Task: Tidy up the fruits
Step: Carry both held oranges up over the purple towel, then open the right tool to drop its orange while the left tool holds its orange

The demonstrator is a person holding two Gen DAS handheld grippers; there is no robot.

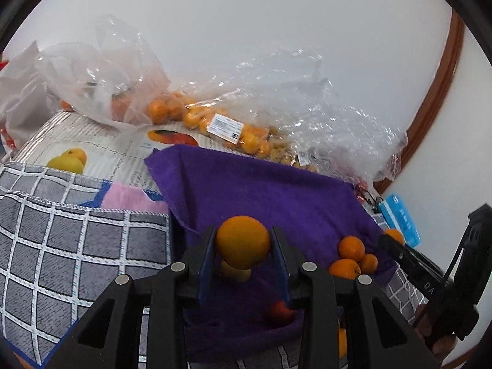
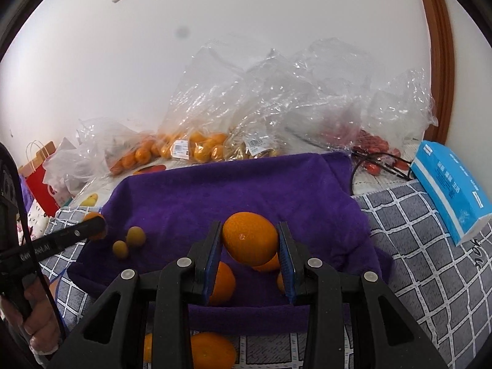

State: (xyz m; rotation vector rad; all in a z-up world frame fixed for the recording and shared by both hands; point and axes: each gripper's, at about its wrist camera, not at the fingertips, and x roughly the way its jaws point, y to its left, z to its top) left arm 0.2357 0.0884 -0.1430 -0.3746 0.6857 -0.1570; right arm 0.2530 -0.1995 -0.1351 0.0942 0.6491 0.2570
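Two hand-held grippers above a purple towel, each clamped on a fruit.

Left hand-held gripper: its blue pads press both sides of a round orange, which sits between the fingertips above the towel. A pale yellowish fruit lies on the towel directly beneath it. At 3 o'clock from the held orange, a cluster of small oranges rests near the towel's edge. A reddish fruit lies at 5 o'clock, partly hidden by the gripper's frame.

Right hand-held gripper: closed on a second orange, held between its pads over the towel. More oranges lie below and behind the fingers, one at 7 o'clock. Two small greenish-brown fruits sit on the towel at 9 o'clock, just beside the tip of the left gripper, which enters from the frame's left edge with a person's hand on its handle.

Background: the towel lies on a grey checked cloth. At 12 o'clock, clear plastic bags hold small oranges, pale fruit and red fruit. A blue box stands at 2 o'clock in the right wrist view, resting on the checked cloth. A white wall closes the scene behind.
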